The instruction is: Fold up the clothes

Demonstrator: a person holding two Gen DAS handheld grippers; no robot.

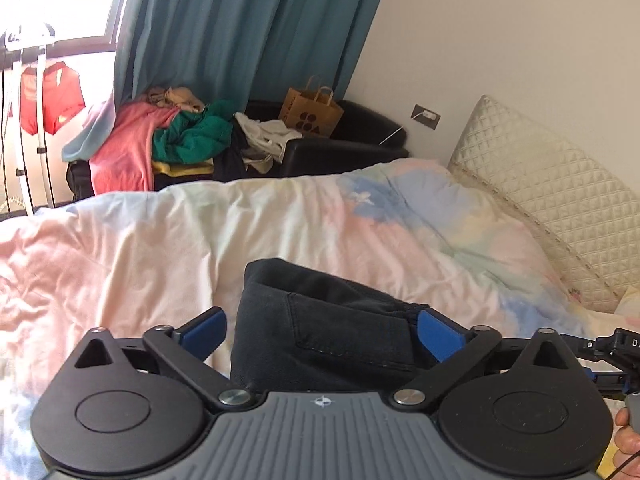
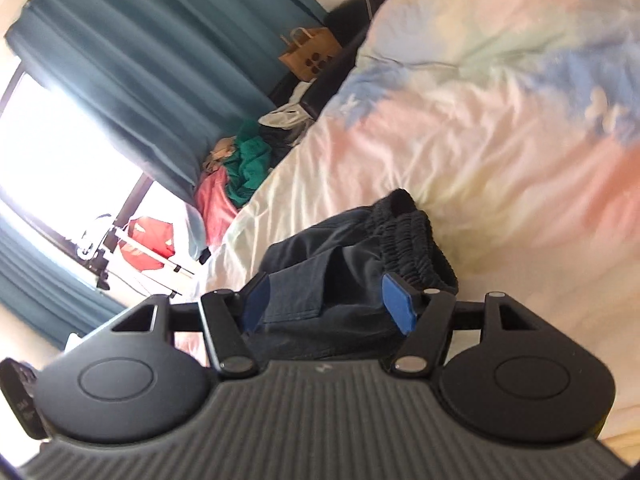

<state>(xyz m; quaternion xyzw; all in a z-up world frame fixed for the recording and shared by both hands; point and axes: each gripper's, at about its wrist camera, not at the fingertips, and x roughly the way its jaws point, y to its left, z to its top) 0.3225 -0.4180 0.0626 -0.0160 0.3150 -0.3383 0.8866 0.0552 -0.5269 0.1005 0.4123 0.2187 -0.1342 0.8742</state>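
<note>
I have both claws spread wide, the left gripper and right gripper each straddling the folded black trousers on the near part of the pastel duvet. The right wrist view is blurred, so I judge its pads grip nothing. To finish well, I should pinch the elastic waistband and the left fold edge together, low and level.

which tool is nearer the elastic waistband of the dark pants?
Right. The right tool straddles the pants with the waistband just past its fingertips; the left tool sits over the pocket side.
</note>
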